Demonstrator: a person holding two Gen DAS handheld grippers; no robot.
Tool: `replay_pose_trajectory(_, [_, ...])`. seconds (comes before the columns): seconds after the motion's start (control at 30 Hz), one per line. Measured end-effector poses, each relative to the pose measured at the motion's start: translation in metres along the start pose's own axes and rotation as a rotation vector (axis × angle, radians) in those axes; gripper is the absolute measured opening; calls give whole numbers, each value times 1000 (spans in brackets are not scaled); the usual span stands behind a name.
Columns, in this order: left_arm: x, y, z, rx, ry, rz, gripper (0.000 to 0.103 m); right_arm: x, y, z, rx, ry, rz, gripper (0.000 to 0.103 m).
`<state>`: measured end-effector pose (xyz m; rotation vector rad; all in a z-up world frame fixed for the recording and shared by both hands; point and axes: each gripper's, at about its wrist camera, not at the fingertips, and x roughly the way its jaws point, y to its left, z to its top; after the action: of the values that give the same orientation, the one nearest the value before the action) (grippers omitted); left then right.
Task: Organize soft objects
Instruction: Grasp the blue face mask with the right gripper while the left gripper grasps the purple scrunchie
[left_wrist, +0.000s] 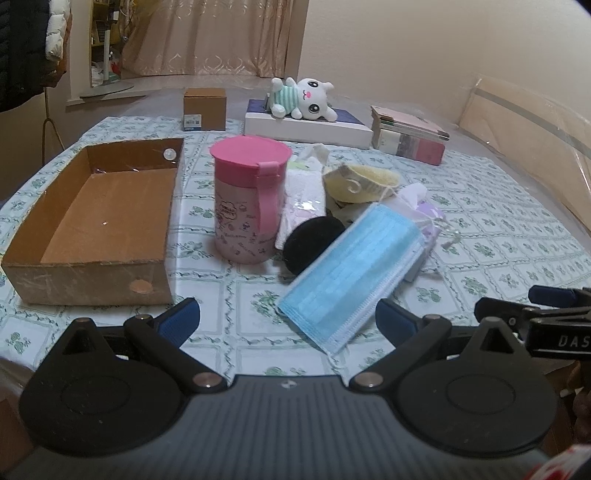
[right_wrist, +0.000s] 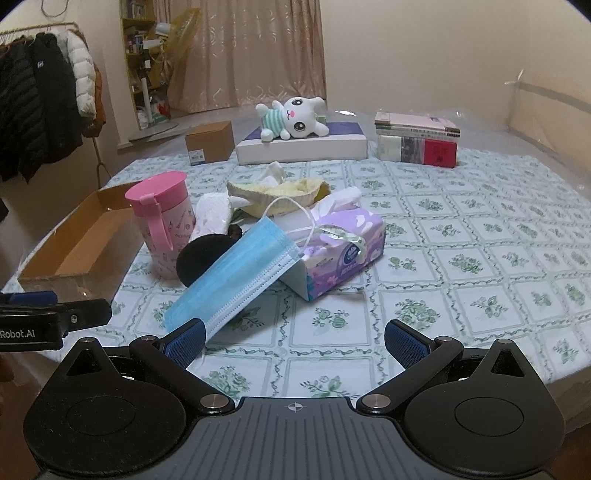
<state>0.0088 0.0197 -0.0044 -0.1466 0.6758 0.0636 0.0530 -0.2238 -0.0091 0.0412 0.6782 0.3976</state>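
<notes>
A blue face mask (left_wrist: 351, 269) (right_wrist: 236, 277) leans on a purple tissue pack (right_wrist: 340, 247) (left_wrist: 428, 221) in a pile mid-table. A black round pad (left_wrist: 314, 243) (right_wrist: 195, 262), a white towel (left_wrist: 303, 195) (right_wrist: 212, 214) and a yellow cloth item (left_wrist: 362, 182) (right_wrist: 280, 192) lie in the pile too. An open cardboard box (left_wrist: 99, 221) (right_wrist: 74, 243) stands at the left. My left gripper (left_wrist: 286, 317) is open and empty just before the mask. My right gripper (right_wrist: 293, 339) is open and empty before the tissue pack.
A pink lidded cup (left_wrist: 247, 199) (right_wrist: 162, 225) stands between box and pile. At the back are a plush rabbit (left_wrist: 306, 98) (right_wrist: 291, 120) on a flat white box (left_wrist: 306, 127), a small carton (left_wrist: 205, 109) and stacked books (left_wrist: 410, 136). Coats (right_wrist: 40, 107) hang at left.
</notes>
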Motion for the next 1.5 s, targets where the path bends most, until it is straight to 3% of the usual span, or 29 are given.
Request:
replay_pose_trajectory(0.27, [22,28,17,-7,-8,21,101,28,7,7,100,21,72,102])
replay_pose_trajectory(0.4, [34,40,27,12,-12,24,96,45,14,10,134,18,93,102])
replay_pose_trajectory(0.57, [51,46,34,62,-15,14,96,71,22,15,188,19,113,88])
replay_pose_trajectory(0.9, [75,48,38,138,-10,-18,91,111,27,20,291,67,81,76])
replay_pose_trajectory(1.0, [79,50,38,127,-4,-30,91,120,29,20,303,82,68,67])
replay_pose_trajectory(1.2, [84,56,34,105,16,-36,91,124,26,19,315,93,54,38])
replay_pose_trajectory(1.37, [84,55,30,103,30,-47,91,113,23,19,295,90,77,6])
replay_pose_trajectory(1.5, [82,52,29,108,38,-73,91,103,23,25,247,80,94,2])
